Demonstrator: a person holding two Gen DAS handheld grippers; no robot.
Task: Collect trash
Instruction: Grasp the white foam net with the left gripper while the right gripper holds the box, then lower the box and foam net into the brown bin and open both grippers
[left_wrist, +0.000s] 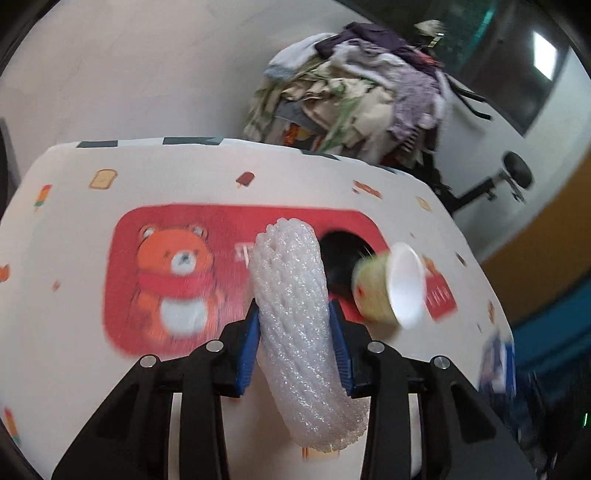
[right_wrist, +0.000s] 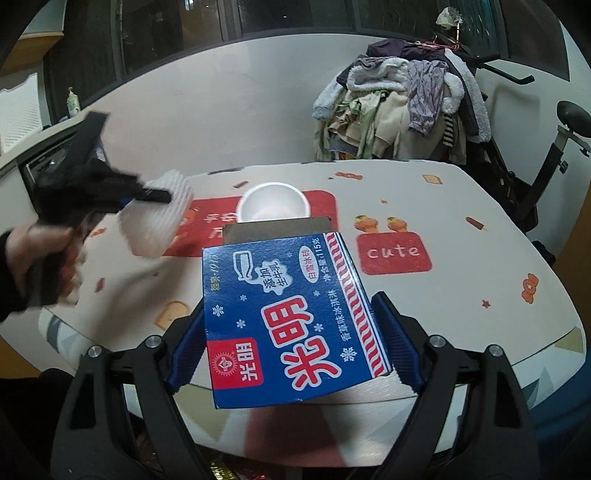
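Between the blue pads of the left gripper (left_wrist: 293, 347) sits a white foam net sleeve (left_wrist: 295, 325), pinched on both sides and lifted over the table (left_wrist: 74, 206). Just beside it, a paper cup (left_wrist: 391, 286) lies tipped over on the red bear mat (left_wrist: 177, 280). A pile of clothes (left_wrist: 351, 96) stands behind the table.

From the right wrist, the right gripper (right_wrist: 293, 339) squeezes a blue ice cream box (right_wrist: 288, 317) from both sides, holding it above the table edge. The cup shows past the box, and a hand (right_wrist: 40, 254) holds the left gripper with the sleeve.
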